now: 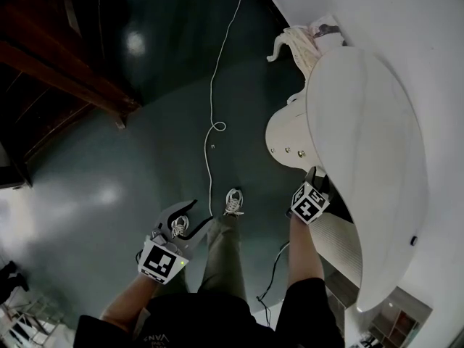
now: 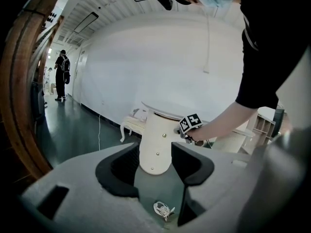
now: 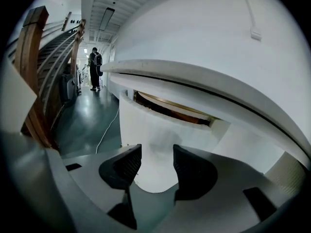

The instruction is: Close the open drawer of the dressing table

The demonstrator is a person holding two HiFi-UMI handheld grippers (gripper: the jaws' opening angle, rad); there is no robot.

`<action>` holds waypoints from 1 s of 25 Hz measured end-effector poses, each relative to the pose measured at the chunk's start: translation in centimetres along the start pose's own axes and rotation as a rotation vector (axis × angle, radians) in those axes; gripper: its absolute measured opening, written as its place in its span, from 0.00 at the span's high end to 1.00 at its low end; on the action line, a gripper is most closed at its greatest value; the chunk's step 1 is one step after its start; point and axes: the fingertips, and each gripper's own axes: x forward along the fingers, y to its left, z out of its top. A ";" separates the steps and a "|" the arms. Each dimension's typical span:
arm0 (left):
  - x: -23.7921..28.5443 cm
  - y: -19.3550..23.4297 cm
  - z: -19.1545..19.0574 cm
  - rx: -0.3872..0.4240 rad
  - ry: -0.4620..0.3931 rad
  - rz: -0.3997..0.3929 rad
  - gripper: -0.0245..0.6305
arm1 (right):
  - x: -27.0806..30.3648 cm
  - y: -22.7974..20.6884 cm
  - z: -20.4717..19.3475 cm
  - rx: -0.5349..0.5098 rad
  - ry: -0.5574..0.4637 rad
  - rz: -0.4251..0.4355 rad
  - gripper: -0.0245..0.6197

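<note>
The white dressing table [image 1: 377, 143] fills the right of the head view. Its rounded cream drawer [image 1: 286, 140], with small knobs, juts out from under the top. In the right gripper view the drawer front [image 3: 150, 130] stands close ahead, with a dark brown gap [image 3: 170, 108] open below the tabletop [image 3: 194, 79]. My right gripper [image 1: 317, 178] [image 3: 155, 166] points at that front, open, with nothing pinched between its pads. My left gripper [image 1: 190, 220] [image 2: 154, 166] hangs open over the floor, well left of the table, and looks toward the drawer [image 2: 155, 144].
A white cable [image 1: 212, 122] runs across the dark glossy floor. My shoe [image 1: 233, 201] is between the grippers. A wooden staircase [image 1: 58, 49] is at the upper left, a white carved bench [image 1: 304, 42] beyond the table, a ribbed cabinet [image 1: 341, 245] below it. A person [image 3: 95, 67] stands far down the hall.
</note>
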 end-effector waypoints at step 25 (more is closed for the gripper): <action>1.1 1.0 0.5 -0.015 -0.002 0.036 0.64 | 2.6 -1.8 1.1 -0.062 -0.015 -0.071 0.61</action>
